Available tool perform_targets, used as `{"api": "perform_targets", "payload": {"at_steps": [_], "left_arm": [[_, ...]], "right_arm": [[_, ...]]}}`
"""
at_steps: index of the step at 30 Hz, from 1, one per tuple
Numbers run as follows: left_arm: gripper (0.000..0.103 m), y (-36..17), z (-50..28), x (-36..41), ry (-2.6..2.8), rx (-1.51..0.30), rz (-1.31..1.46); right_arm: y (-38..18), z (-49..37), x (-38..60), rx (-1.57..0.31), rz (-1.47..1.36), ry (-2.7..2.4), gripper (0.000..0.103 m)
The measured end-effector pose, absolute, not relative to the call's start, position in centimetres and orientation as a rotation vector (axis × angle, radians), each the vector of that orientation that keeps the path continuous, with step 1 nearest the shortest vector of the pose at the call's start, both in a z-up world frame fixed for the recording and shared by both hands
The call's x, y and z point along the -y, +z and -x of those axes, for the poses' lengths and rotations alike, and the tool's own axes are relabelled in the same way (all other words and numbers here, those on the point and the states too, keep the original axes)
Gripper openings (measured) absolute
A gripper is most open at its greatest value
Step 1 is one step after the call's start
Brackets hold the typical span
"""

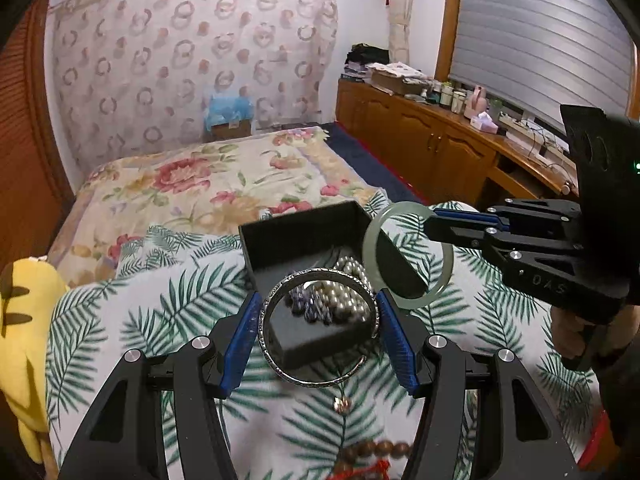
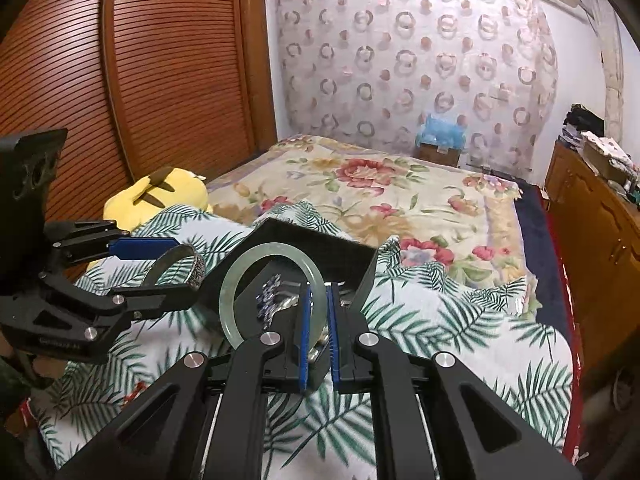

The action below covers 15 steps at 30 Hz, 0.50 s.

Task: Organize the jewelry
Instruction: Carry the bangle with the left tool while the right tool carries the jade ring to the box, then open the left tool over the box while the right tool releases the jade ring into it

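Observation:
My left gripper [image 1: 319, 298] is shut on a silver engraved bangle [image 1: 320, 383], its blue pads pressing the rim from both sides, above the near end of an open black box [image 1: 304, 240]. Pearl beads [image 1: 354, 270] and dark blue beads [image 1: 308, 304] lie inside the box. My right gripper [image 2: 318, 292] is shut on a pale green jade bangle [image 2: 228, 300], held upright over the box's [image 2: 320, 244] right side. The right gripper [image 1: 434, 222] with the jade bangle [image 1: 370, 240] shows in the left wrist view. In the right wrist view the left gripper [image 2: 184, 268] carries the silver bangle [image 2: 197, 268].
The box sits on a fern-print cloth [image 1: 160, 320] spread over a floral bedspread [image 1: 208, 180]. A brown wooden bead bracelet [image 1: 372, 451] and a small ring [image 1: 342, 404] lie on the cloth near me. A yellow plush toy [image 2: 160, 196] lies at the left, wooden cabinets [image 1: 420, 140] stand at the right.

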<state>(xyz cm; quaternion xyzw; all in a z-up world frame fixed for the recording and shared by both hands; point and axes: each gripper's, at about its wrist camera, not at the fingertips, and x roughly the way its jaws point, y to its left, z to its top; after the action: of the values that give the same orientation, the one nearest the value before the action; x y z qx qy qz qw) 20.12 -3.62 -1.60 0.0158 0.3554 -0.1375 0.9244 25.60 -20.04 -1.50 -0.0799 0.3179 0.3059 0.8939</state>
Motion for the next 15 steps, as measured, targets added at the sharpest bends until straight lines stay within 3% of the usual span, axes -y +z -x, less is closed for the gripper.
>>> {"api": "perform_targets", "payload": {"at_steps": [15], "left_arm": [[0.056, -3.0, -23.9, 3.9, -0.276, -0.759, -0.036]], "right_arm": [[-4.6, -27.9, 17.6, -0.722, 0.180, 0.670, 0.010]]}}
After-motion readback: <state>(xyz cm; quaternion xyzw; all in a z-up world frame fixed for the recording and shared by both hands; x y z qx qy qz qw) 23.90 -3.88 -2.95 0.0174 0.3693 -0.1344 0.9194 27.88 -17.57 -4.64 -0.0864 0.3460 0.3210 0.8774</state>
